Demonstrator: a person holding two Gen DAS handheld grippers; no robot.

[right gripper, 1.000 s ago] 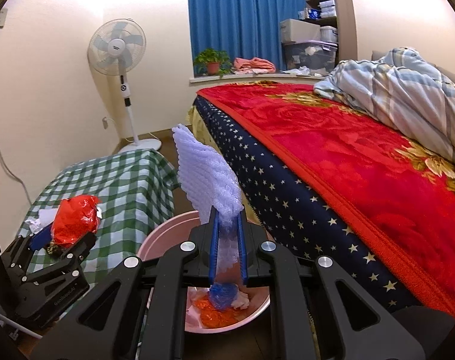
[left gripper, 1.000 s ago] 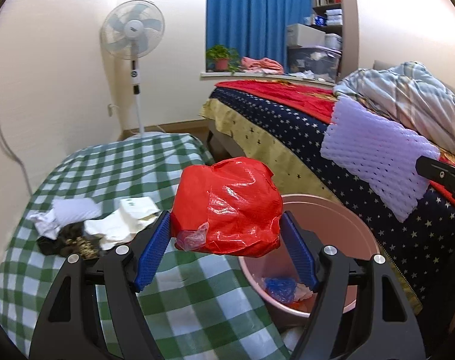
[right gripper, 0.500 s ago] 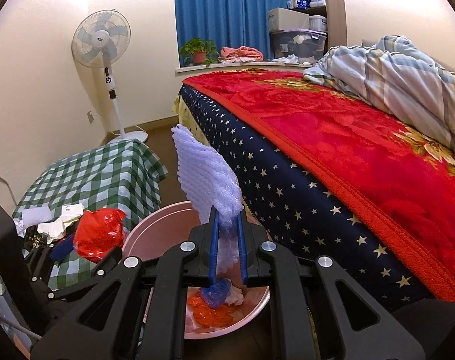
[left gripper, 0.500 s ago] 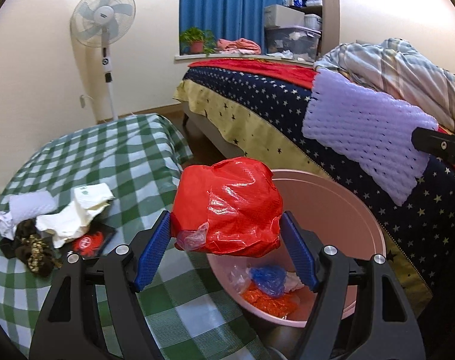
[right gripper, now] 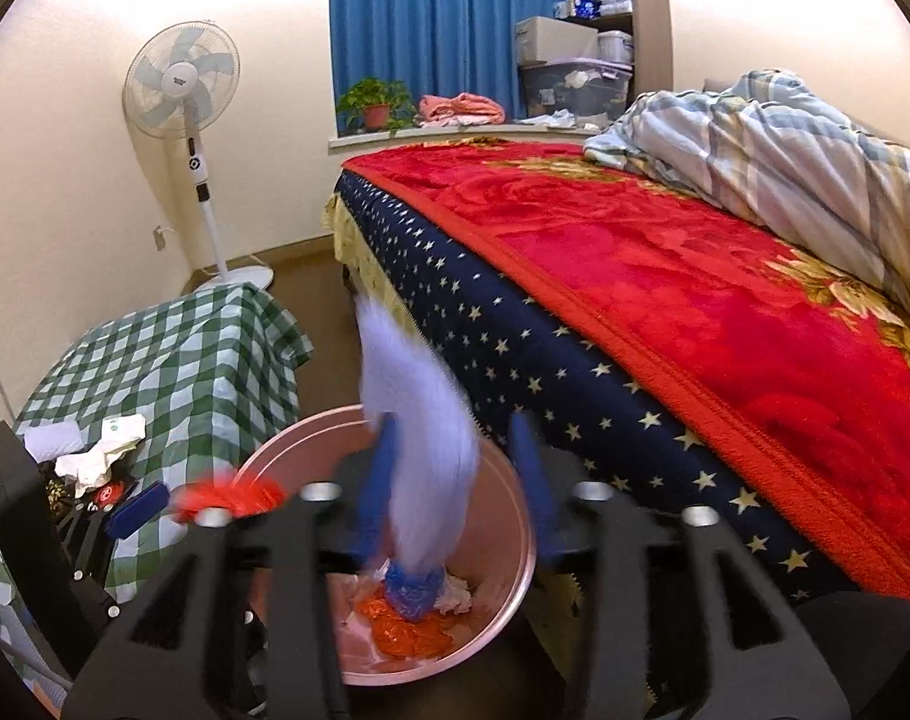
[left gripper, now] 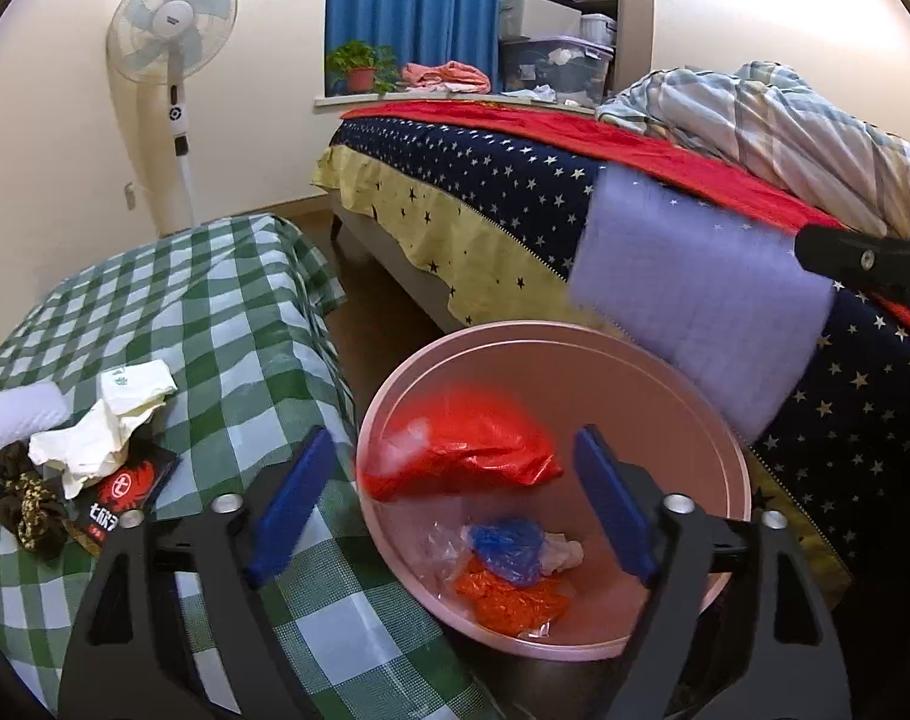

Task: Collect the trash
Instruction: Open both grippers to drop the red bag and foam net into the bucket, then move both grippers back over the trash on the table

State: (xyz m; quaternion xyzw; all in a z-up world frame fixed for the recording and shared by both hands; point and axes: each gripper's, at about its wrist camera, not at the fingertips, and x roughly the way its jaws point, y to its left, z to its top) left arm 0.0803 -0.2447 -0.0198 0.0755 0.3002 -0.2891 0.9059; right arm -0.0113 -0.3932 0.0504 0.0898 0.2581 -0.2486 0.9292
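1. Two blurred pieces: red bag (left gripper: 463, 456) and purple foam sheet (right gripper: 419, 450), above the pink bin (left gripper: 664, 360).
2. Both grippers, left (left gripper: 449, 510) and right (right gripper: 457, 480), have jaws released (gripping nothing).
3. One bin beside the counter (left gripper: 215, 324).

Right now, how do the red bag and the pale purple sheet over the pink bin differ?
The red plastic bag is a crumpled, shiny lump; the purple foam sheet is a broad, flat, matte piece.
The bag is already inside the pink bin's rim; the sheet hangs mostly above it.
Shared: both are motion-blurred, apparently dropping, between the open left gripper and right gripper.
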